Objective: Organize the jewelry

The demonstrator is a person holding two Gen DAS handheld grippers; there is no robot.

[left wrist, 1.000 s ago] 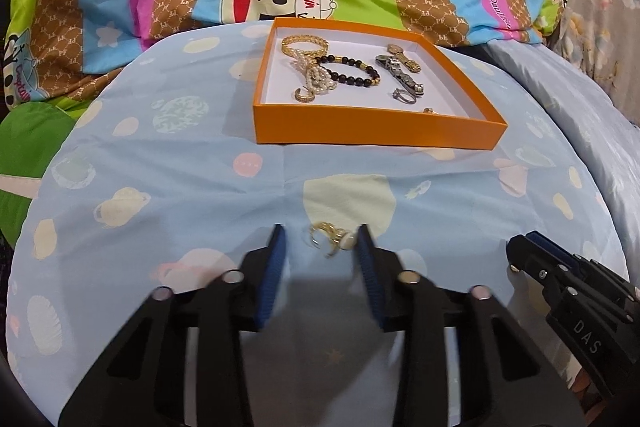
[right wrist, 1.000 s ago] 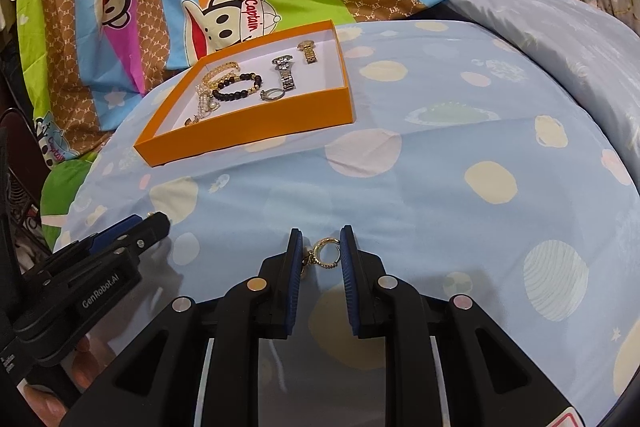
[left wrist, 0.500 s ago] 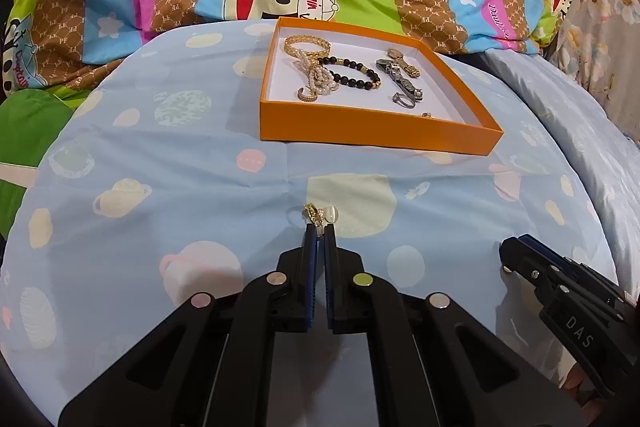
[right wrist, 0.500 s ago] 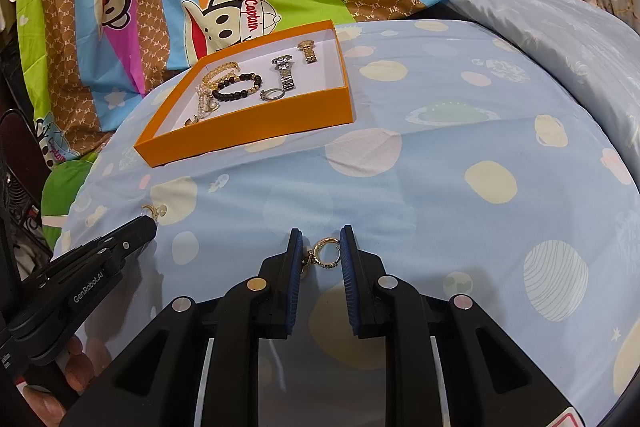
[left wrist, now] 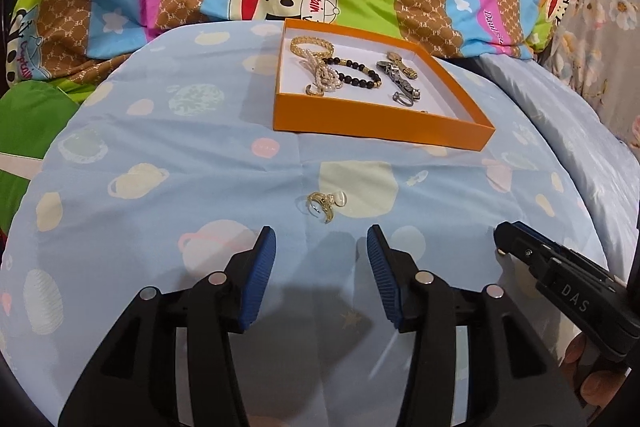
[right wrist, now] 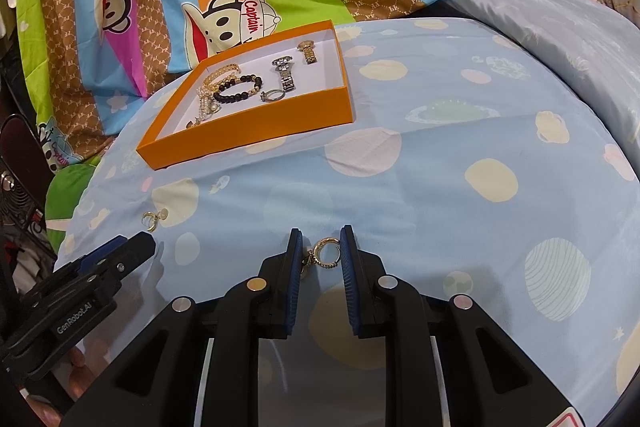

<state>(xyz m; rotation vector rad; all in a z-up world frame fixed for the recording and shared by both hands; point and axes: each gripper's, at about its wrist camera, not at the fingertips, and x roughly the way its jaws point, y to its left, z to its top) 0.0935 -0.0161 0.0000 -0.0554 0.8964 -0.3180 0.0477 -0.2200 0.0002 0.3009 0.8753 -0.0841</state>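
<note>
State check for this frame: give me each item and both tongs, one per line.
left tongs: open, empty
gold earring with pearl: loose on the sheet, ahead of the left tongs
right tongs: partly open around the hoop
gold hoop earring: between the right fingers, grip unclear
orange box: lidless, jewelry inside
</note>
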